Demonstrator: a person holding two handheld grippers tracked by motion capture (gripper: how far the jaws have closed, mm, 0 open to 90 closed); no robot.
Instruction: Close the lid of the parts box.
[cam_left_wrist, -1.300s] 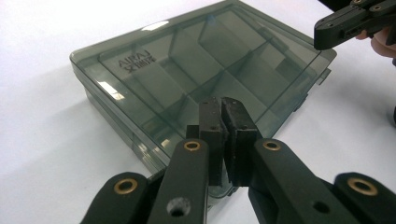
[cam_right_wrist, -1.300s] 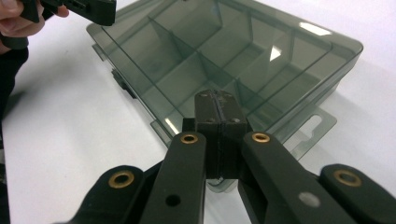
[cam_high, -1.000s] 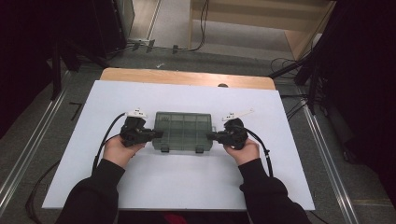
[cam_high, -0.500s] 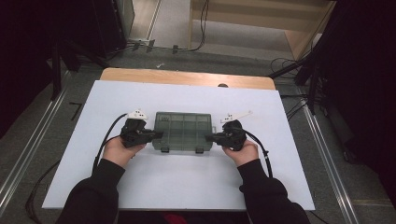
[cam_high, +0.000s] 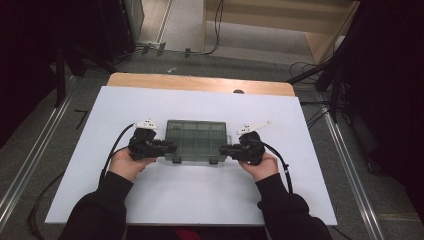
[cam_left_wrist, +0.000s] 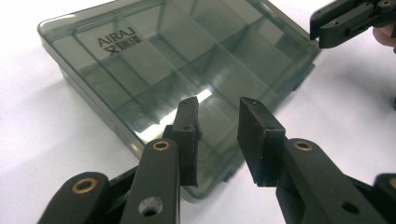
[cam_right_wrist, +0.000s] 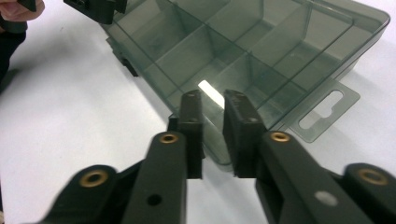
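Near edge: two hands in dark sleeves, one gripper each.

Left gripper (cam_high: 170, 148) at near-left corner of box (cam_high: 197, 140); jaws just opened, now standing apart, nothing clamped, box corner below the gap. Seen likewise in left gripper view, gripper (cam_left_wrist: 215, 122) over box (cam_left_wrist: 154, 60).

Right gripper (cam_high: 225, 149) at near-right corner; jaws just opened, narrowly apart, not pressing on box edge. Confirmed in right gripper view, gripper (cam_right_wrist: 214, 116) over box (cam_right_wrist: 261, 42).

Box: smoky, see-through, lid closed, compartments visible, flat on white board (cam_high: 200, 200), middle, slightly near of centre.

Far: strip of wooden tabletop (cam_high: 200, 82) beyond board.
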